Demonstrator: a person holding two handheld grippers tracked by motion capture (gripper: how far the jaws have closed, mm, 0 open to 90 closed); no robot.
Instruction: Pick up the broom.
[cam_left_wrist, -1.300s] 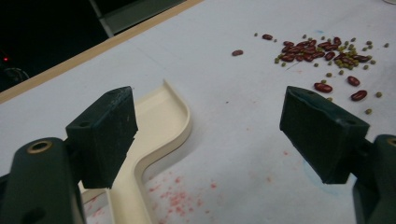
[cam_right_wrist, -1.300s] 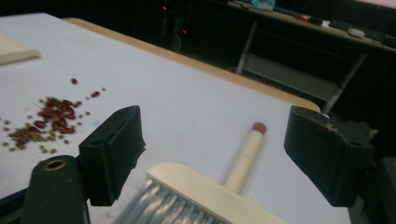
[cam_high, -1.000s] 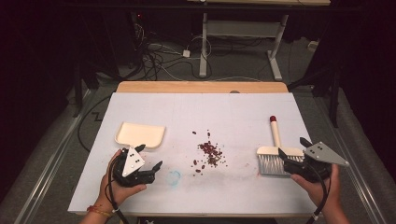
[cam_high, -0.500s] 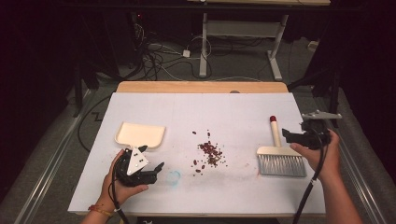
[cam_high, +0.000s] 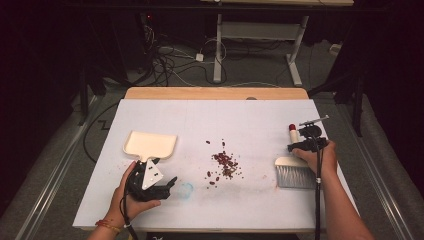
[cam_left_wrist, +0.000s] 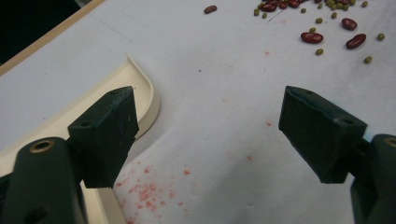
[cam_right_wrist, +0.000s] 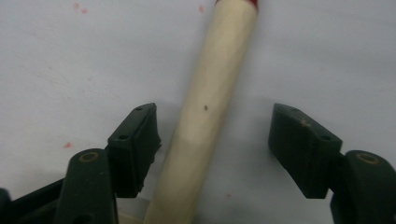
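The right claw (cam_right_wrist: 212, 149) has swung away from the bristle end of the small hand brush with a cream wooden handle and red tip (cam_right_wrist: 210, 116) and now sits over that handle, which lies on the white paper-covered surface (cam_high: 250, 120) near its right edge. Its jaws have just been closing: the handle runs between them, but there is a gap on both sides, so they are spread around it and not yet pinching. In the high view the same claw (cam_high: 306, 145) hangs just above the handle, the grey bristles (cam_high: 294, 176) pointing towards the person.

The left claw (cam_left_wrist: 205, 135) has hardly shifted. It rests spread wide with nothing between its jaws, low over the surface, just beside the cream plastic dustpan (cam_high: 150, 145) (the pan's rim shows at one jaw). The scatter of red beans and small green ones (cam_high: 226, 164) lies mid-surface, between pan and brush.

My reading: the brush grasp is moments from done, and sweeping has not begun.
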